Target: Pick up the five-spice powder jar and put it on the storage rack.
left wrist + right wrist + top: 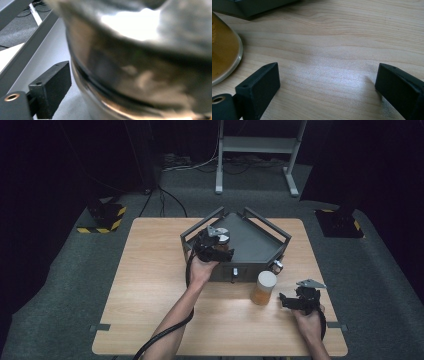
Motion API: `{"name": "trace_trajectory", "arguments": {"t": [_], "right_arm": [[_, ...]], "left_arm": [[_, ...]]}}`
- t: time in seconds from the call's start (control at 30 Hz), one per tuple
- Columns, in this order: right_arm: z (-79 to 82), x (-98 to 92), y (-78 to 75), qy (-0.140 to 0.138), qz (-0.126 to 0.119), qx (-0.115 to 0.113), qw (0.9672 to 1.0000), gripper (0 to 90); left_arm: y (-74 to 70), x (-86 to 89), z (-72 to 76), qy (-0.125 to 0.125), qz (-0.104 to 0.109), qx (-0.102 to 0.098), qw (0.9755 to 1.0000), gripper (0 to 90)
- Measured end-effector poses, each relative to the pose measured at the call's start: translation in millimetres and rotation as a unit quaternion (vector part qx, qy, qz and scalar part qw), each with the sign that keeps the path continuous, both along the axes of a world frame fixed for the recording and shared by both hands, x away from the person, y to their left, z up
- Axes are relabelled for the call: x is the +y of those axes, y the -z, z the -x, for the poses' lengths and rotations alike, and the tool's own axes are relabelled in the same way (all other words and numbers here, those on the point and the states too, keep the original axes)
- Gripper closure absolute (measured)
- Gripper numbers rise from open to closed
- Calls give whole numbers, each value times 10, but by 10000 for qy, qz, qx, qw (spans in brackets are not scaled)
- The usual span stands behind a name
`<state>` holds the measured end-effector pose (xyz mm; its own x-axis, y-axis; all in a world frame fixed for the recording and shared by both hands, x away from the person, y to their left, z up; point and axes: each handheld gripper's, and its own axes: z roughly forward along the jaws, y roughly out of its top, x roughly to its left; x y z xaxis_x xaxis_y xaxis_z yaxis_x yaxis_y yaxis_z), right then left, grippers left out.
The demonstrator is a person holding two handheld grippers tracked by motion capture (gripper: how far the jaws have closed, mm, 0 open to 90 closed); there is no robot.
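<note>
Forearms come in from the bottom edge of the high view, each hand carrying its tool. My left tool point(216, 243) is reached over the near wall of the grey tray point(260, 251), into its left part. My right tool point(286, 299) rests low on the bench point(150, 285), just beside a jar point(263, 288) with a pale lid and amber contents, which stands in front of the tray.

Left gripper view: a shiny metal pot point(140, 65) sits very close and blurred, standing on the tray floor near the wall. One black jaw shows at the lower left, just beside the pot's side; I cannot tell whether it touches. The other jaw is hidden behind the pot. I read this tool as spread wide about the pot, not clamped on it.

Right gripper view: both jaws stand well apart over bare wood with nothing between them, and the jar's base is off to one side.

My judgement: the pot is at its place in the tray and the grip is slack. Next I would draw the left tool straight back without nudging the pot, then turn the right tool toward the jar
</note>
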<state>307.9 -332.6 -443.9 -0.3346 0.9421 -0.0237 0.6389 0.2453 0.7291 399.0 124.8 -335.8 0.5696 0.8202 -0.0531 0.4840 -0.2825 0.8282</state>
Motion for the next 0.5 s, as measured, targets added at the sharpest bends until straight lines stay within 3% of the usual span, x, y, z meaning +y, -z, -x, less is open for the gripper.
{"name": "trace_trajectory", "arguments": {"t": [0.5], "right_arm": [[0, 0, 0, 0, 0, 0, 10000, 58]], "left_arm": [[-28, 127, 171, 79, 13, -48, 10000, 42]]}}
